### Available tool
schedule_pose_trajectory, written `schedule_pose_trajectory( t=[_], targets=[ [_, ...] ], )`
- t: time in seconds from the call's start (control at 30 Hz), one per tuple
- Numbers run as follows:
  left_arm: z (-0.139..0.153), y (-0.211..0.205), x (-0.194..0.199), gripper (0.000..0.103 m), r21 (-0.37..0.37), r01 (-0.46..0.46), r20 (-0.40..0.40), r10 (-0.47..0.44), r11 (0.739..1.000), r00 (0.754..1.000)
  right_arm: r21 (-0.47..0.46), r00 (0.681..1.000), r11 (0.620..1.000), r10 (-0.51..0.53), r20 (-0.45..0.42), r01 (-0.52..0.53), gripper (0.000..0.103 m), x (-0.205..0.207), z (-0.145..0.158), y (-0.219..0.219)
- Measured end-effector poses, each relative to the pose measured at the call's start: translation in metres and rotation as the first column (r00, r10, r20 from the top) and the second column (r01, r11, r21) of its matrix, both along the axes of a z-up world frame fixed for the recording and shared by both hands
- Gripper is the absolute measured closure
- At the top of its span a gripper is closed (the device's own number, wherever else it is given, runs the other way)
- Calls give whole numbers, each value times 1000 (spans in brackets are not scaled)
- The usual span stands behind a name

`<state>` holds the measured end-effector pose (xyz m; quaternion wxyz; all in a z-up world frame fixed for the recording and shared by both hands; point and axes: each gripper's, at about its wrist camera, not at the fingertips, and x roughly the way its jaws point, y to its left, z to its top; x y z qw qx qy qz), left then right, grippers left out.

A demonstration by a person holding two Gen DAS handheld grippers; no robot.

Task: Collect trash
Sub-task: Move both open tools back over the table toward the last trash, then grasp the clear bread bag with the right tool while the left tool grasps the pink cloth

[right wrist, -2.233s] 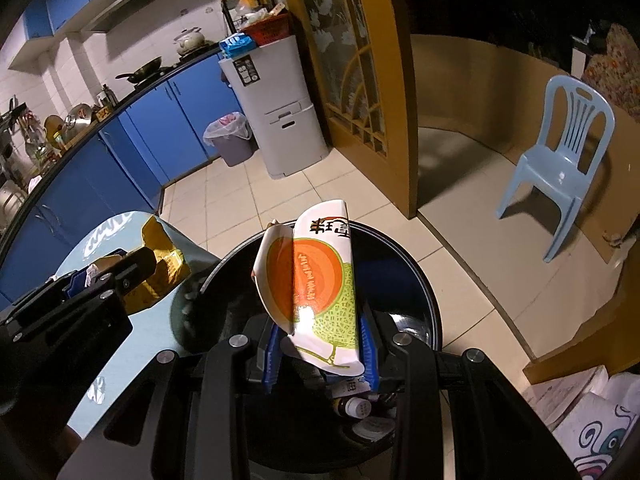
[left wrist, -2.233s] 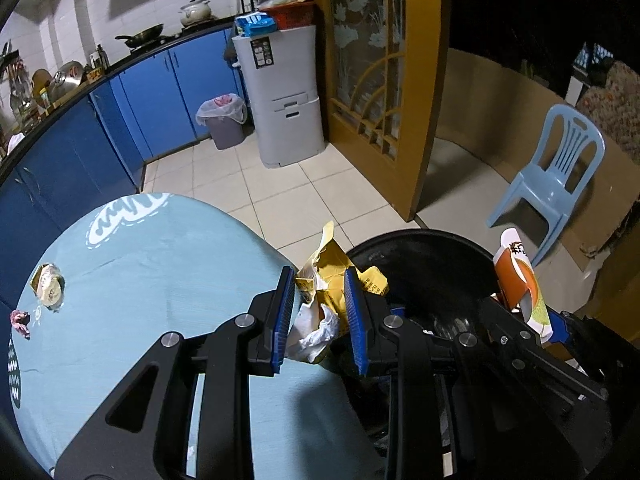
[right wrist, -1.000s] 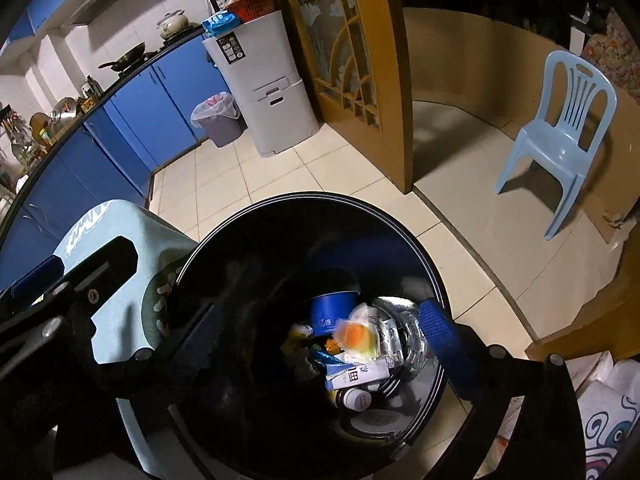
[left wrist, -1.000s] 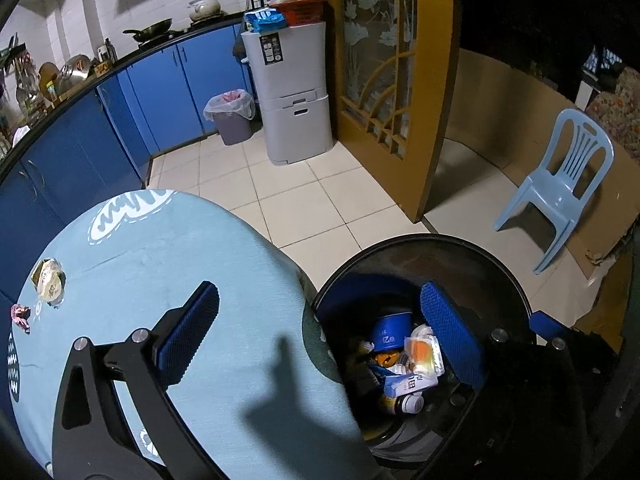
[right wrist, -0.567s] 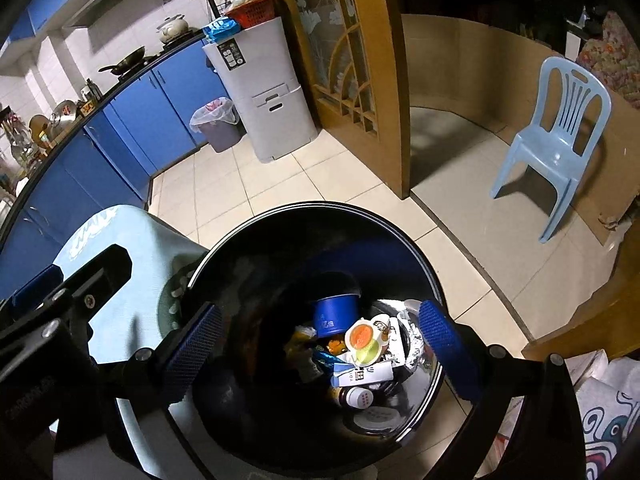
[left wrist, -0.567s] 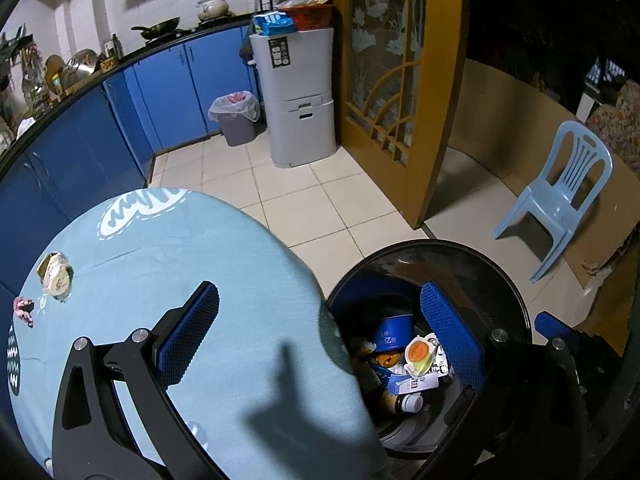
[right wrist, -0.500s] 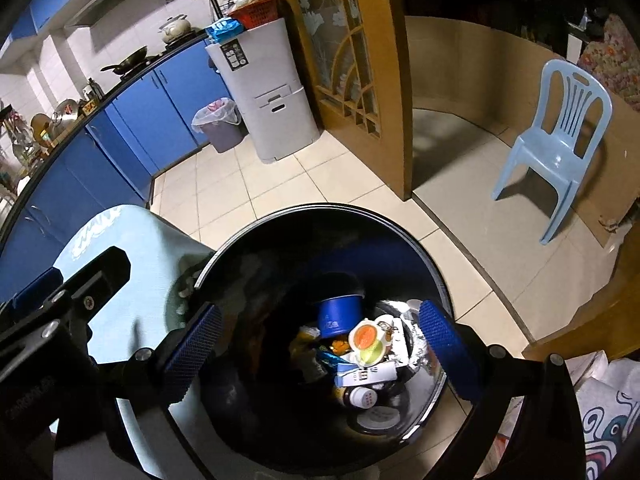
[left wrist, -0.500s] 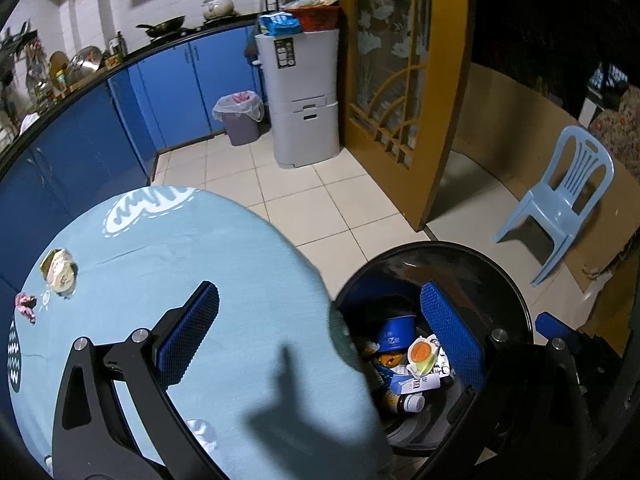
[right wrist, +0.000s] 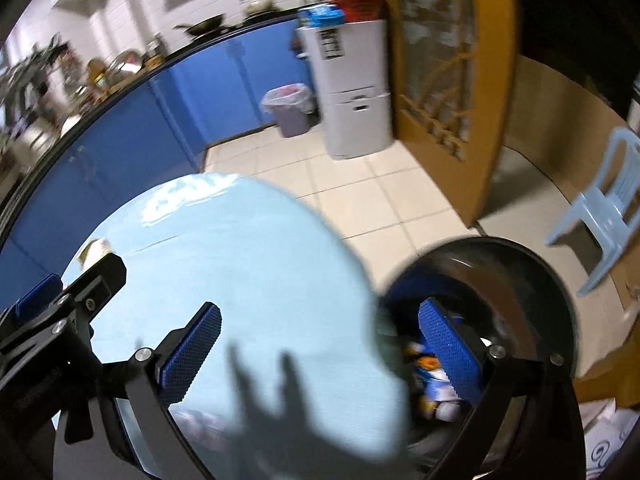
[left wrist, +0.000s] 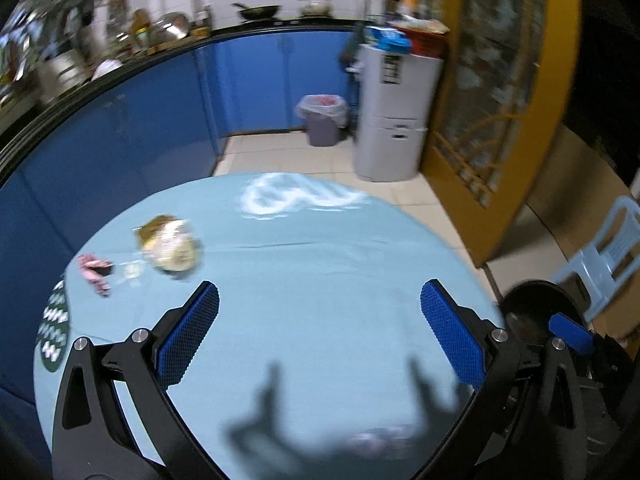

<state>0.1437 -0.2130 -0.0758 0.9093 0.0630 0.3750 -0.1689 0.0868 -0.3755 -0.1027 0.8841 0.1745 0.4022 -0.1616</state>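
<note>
Over the round table [left wrist: 320, 280], covered in a light blue cloth, both grippers are seen spread wide with nothing held: the left gripper [left wrist: 320, 336] is aimed across the cloth, and the right gripper [right wrist: 320, 350] straddles the table edge and the black bin [right wrist: 532, 280] standing on the floor just beside it. Trash is visible inside the bin between the right fingers [right wrist: 448, 344], though motion blur hides the detail. On the far left of the table, a crumpled yellowish wrapper [left wrist: 170, 244] and a small pink scrap [left wrist: 94, 274] are noted, close together and well apart from the bin. A faint pale smear near the table's near edge is too blurred to name. The step in hand is judged to be the return toward the remaining litter. The next move calls for the left gripper to be carried forward and left, lowered over the wrapper and closed on it; the thin scrap is likely to need a flatter, more careful pinch.
</note>
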Motion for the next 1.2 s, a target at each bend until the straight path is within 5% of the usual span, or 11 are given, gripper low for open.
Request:
schedule_pose_trajectory(
  t=[0.47,1.2],
  targets=[
    [-13,153,71,4,-31,-254,-38,253,967,967,-51,968,967,246,-50,-249,7,105,-2,130],
    [-58,226,133,4,-20,-384,-139,377,923,916,-101,888,887,434,-150,-451,7,197,-36,202]
  ],
)
